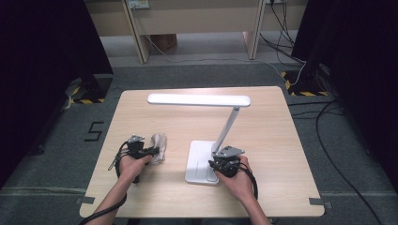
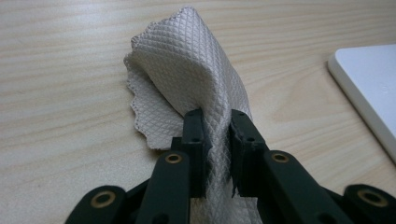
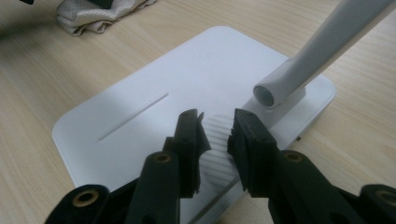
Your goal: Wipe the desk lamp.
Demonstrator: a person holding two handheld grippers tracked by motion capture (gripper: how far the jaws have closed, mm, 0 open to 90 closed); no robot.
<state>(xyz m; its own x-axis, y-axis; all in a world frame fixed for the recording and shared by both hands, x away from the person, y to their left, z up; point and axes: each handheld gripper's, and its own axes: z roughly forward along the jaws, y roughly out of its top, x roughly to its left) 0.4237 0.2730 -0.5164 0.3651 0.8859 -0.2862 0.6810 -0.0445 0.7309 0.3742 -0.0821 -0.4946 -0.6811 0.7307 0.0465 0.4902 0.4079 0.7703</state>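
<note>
Even, soft overhead light on the table (image 1: pixel 263 140) (dark at the side edges); close gripper views slightly blurred.

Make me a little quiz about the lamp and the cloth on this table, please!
1. True or false: the left claw is pinching the cloth.
2. What does the right claw sit over? A) the lamp's long head B) the lamp's flat white base C) the bare table
3. Fill in: the lamp's stem leans up from the ____ edge of its base.

Key
1. True: the cloth is squeezed between its two black jaws.
2. B: its jaws stand either side of a ribbed patch on the base, beside the foot of the stem; whether they press on it cannot be told.
3. Right, in the high view.
</note>
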